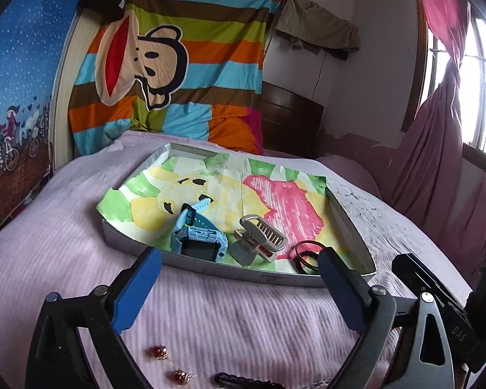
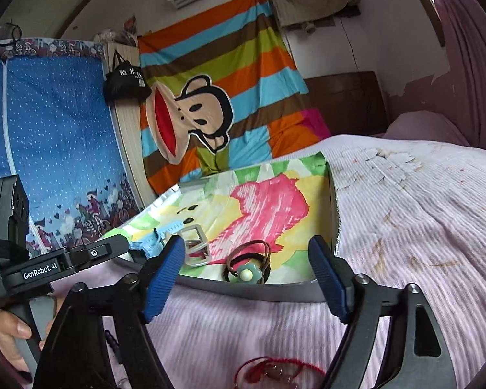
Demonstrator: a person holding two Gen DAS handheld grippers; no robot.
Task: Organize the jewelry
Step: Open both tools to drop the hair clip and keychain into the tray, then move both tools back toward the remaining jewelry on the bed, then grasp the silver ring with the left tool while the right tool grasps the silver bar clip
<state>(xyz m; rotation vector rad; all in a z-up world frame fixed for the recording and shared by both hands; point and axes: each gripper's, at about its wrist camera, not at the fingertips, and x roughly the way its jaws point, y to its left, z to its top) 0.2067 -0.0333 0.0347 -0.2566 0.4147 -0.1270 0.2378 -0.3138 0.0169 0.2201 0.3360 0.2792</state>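
A shallow grey tray (image 1: pixel 191 264) lined with a colourful drawing lies on the pink bedspread. In it lie a blue watch (image 1: pixel 197 238), a beige hair claw (image 1: pixel 259 238) and dark hair ties (image 1: pixel 307 254). My left gripper (image 1: pixel 239 261) is open and empty just in front of the tray's near edge. Two red earrings (image 1: pixel 160 351) and a dark clip (image 1: pixel 243 382) lie on the bed below it. My right gripper (image 2: pixel 246 253) is open and empty above the tray's near edge (image 2: pixel 275 291), over hair ties with a green flower (image 2: pixel 248 274). A red string bracelet (image 2: pixel 275 372) lies on the bed below it.
A striped monkey-print blanket (image 1: pixel 165 74) is piled at the bed's head by a dark wooden headboard (image 1: pixel 288 120). A pink curtain (image 1: pixel 437 168) hangs at the right by the window. The left gripper's body (image 2: pixel 48 265) shows at left in the right wrist view.
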